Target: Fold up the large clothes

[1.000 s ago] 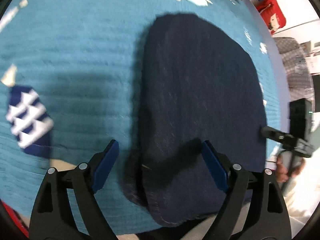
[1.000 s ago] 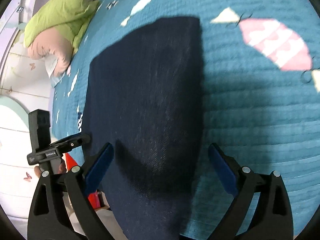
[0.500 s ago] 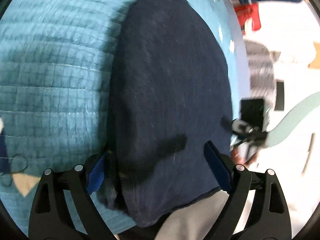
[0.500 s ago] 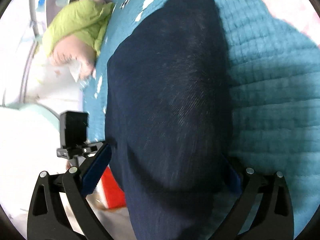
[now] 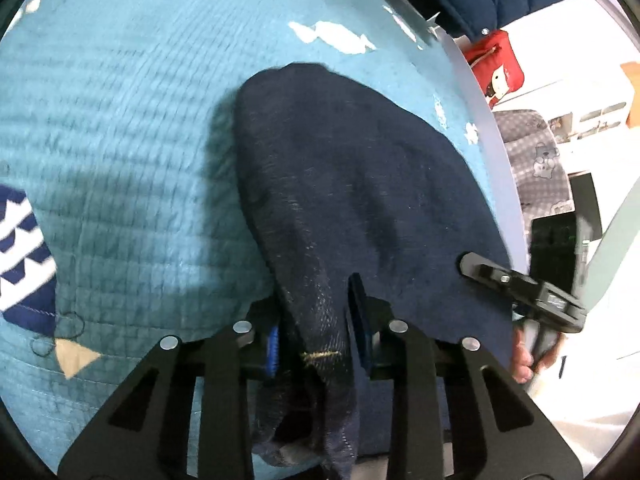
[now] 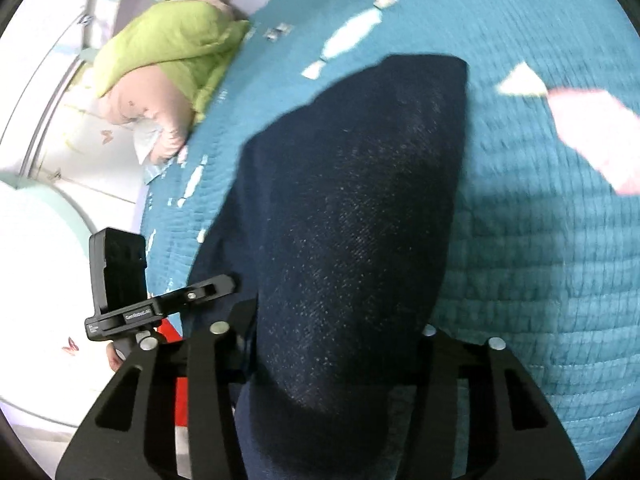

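Note:
A dark navy denim garment [image 5: 360, 184] lies folded lengthwise on a teal quilted bedspread [image 5: 120, 120]. My left gripper [image 5: 316, 328] is shut on the garment's near left corner, where a yellow stitch shows. In the right wrist view the garment [image 6: 352, 200] runs away from me and bunches over my right gripper [image 6: 336, 344], which is shut on its near right corner; the cloth hides the pads. The right gripper shows in the left wrist view [image 5: 520, 284], and the left gripper shows in the right wrist view [image 6: 160, 304].
A green and pink pillow [image 6: 168, 56] lies at the far left of the bed. A red bag [image 5: 496, 68] and a grey checked cloth [image 5: 536, 160] lie beyond the bed's right edge. The bedspread [image 6: 560, 240] has white, pink and navy patches.
Both grippers have closed from wide open onto the near corners of the garment. The near edge has lifted and bunched between the fingers.

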The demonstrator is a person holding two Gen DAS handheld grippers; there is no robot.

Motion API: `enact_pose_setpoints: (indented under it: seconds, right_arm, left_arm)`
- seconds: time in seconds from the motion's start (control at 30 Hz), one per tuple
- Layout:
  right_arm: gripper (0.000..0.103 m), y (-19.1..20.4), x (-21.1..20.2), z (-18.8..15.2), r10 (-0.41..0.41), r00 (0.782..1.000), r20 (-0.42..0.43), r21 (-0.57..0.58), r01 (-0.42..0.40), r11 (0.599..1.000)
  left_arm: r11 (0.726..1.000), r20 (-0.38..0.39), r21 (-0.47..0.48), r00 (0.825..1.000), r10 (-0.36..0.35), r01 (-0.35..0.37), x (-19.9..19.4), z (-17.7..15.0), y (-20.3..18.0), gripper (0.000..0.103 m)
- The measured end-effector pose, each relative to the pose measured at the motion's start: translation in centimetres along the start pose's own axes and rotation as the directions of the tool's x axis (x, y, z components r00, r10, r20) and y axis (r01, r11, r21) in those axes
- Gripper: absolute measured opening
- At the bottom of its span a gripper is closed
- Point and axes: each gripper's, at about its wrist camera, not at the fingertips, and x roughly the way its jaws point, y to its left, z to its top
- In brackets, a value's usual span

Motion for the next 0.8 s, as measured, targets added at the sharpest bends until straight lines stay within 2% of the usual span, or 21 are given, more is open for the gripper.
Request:
enact_pose_setpoints:
  seconds: [0.13,0.3,0.37,0.5,0.6,0.7,0.73,0.8]
  right_arm:
    - [0.041,4.8,-1.4,0.7,-0.019,0.998,0.068,-0.163,0.029,0.986]
    - [0.041,10.1,-3.2,2.8,0.041,0.988,0.149,-0.309,0.007,0.951]
    - [0.041,12.1,-3.4,4.6,0.076,0.983,0.166,-0.347,-0.013,0.938]
    - [0.041,16.6,-2.2,7.9,0.118,0.975,0.19,-0.414,-0.03,0.91]
    - [0.041,20.2,-0.2,10.6,0.124,0.971,0.206,-0.449,-0.019,0.893]
    - [0.041,23.2,1.7,12.9,0.12,0.97,0.213,-0.481,-0.003,0.877]
    - [0.041,24.0,2.6,13.8,0.107,0.97,0.217,-0.486,0.012,0.874]
    - [0.041,25.0,4.7,15.9,0.059,0.975,0.216,-0.449,0.045,0.892]
  left_arm:
    - [0.997,0.056,0.072,0.998,0.035,-0.039,-1.1,1.0,-3.5,0.028]
    - [0.99,0.174,0.125,0.984,0.041,-0.063,-5.3,3.2,-5.3,0.028]
    - [0.984,0.226,0.152,0.972,0.058,-0.094,-7.2,4.4,-6.3,0.028]
    - [0.949,0.33,0.222,0.933,0.144,-0.225,-11.5,7.7,-8.3,0.028]
    - [0.904,0.38,0.263,0.897,0.225,-0.338,-13.5,10.3,-8.9,0.026]
    - [0.867,0.41,0.287,0.87,0.273,-0.408,-15.1,12.5,-8.3,0.026]
    - [0.862,0.412,0.288,0.867,0.282,-0.417,-15.6,13.4,-7.9,0.026]
    - [0.86,0.401,0.287,0.868,0.293,-0.422,-16.2,15.2,-6.6,0.026]
